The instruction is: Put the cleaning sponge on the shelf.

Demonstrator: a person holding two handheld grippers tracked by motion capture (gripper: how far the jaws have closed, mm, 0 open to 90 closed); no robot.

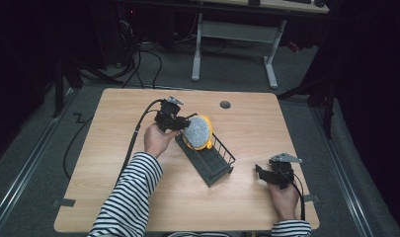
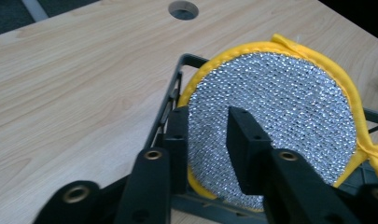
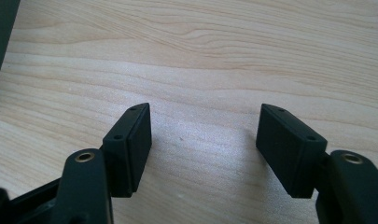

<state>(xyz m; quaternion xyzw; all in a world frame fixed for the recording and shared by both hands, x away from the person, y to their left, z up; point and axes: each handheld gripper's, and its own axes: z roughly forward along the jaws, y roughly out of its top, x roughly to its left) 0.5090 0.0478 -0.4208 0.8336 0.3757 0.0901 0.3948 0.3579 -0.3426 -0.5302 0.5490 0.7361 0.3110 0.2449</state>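
Wood-grain table (image 1: pixel 138 197) fills the lower half of the high view, dark floor and another desk's legs at the top of the frame. Nearest, at lower right, the right gripper (image 1: pixel 266 174) rests on the tabletop with jaws spread wide and nothing between them; its own view has just bare wood between the pads (image 3: pixel 130 144). Mid-frame, the dark wire rack (image 1: pixel 207 160) lies diagonally, just left of centre to lower right. At its upper-left end the left gripper (image 1: pixel 180 122) is pinching the round silver scrub pad (image 1: pixel 197 131) with the yellow trim (left gripper view: one pad behind the disc, the other finger (image 2: pixel 245 149) across the mesh face (image 2: pixel 280 121), jaws pressed onto it). Disc stands on edge, lower rim down inside the rack, seems to lean on the end wall (image 2: pixel 177 84); can't tell whether it's fully seated in a slot. My read: step is standing the pad in the rack. To do it well, keep the disc vertical, lower until the rim bottoms out, release slowly so it doesn't tip. Rack looks light, so the idle right gripper could brace the far end. Beyond, the cable hole (image 1: pixel 225 104) sits near the table's top edge.
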